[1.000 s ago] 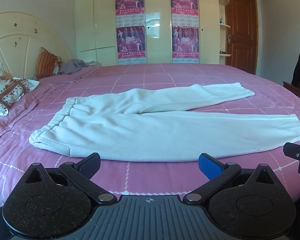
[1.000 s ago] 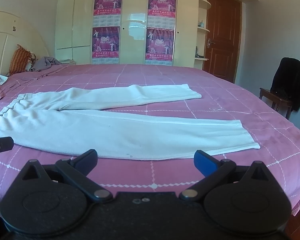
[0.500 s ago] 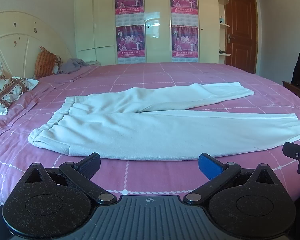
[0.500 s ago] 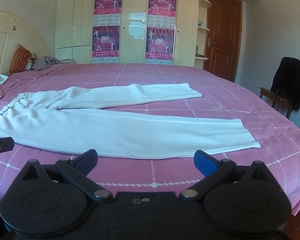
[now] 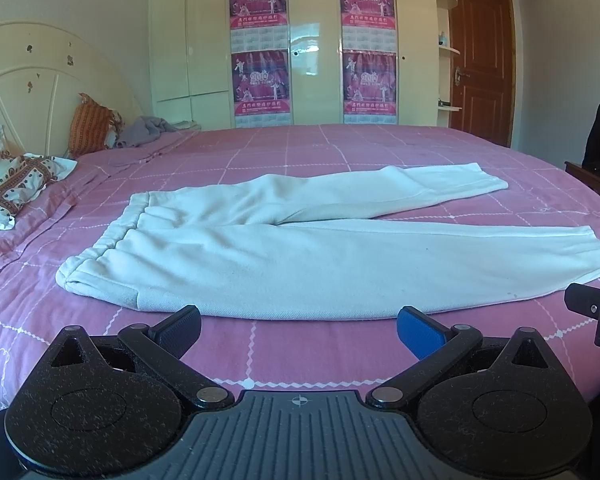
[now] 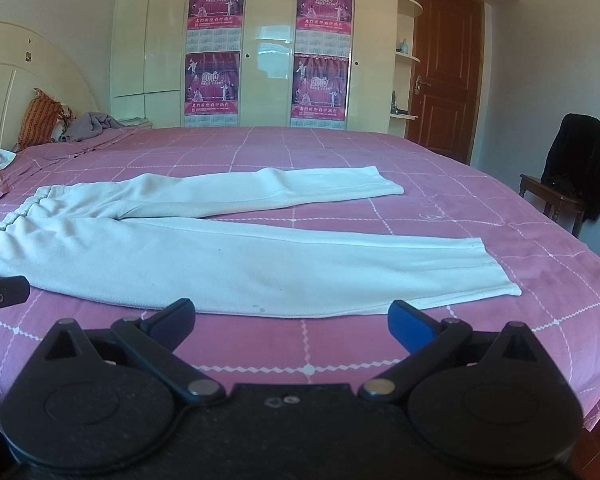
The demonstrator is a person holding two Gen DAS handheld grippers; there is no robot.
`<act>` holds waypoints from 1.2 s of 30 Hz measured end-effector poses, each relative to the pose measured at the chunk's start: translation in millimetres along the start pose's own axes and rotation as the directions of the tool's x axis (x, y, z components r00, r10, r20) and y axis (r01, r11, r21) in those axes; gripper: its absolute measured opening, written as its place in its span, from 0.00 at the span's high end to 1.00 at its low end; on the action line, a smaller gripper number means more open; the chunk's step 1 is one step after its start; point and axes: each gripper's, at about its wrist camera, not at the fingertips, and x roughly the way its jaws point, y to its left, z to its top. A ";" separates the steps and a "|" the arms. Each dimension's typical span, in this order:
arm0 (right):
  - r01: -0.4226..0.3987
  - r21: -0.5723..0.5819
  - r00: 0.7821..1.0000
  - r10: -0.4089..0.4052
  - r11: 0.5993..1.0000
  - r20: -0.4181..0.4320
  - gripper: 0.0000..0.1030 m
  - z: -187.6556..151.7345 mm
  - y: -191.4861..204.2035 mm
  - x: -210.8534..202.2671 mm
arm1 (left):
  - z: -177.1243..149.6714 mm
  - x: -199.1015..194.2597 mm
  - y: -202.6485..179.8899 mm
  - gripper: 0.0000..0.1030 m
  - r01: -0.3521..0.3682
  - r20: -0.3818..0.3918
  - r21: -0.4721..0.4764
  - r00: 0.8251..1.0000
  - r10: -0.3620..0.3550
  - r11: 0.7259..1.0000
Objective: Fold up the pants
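White pants [image 5: 284,256] lie flat, unfolded, legs apart, on a pink bedspread [image 5: 300,344]. Left gripper [image 5: 298,326] and right gripper [image 6: 290,320] gape wide, empty.

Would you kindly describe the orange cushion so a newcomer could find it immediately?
Start at the cream headboard at the left end of the pink bed. The orange striped cushion stands propped against it, beside a grey crumpled garment; the other pillow is white and patterned.
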 end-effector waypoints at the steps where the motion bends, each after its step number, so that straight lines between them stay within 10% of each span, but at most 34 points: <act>1: -0.001 0.000 1.000 0.001 1.000 0.001 0.00 -0.1 -0.1 -0.1 | -0.2 -0.3 0.2 0.00 -0.001 0.000 0.000 1.000 0.001 1.000; 26: -0.003 0.001 1.000 0.003 1.000 -0.002 0.00 -0.5 0.3 -0.1 | 1.4 4.9 2.3 0.00 -0.003 -0.027 -0.006 1.000 0.003 1.000; 36: -0.071 -0.021 0.996 0.072 0.997 0.050 0.00 38.3 -6.1 29.9 | 49.1 67.1 62.4 0.00 -0.080 -0.025 -0.094 0.997 0.078 0.992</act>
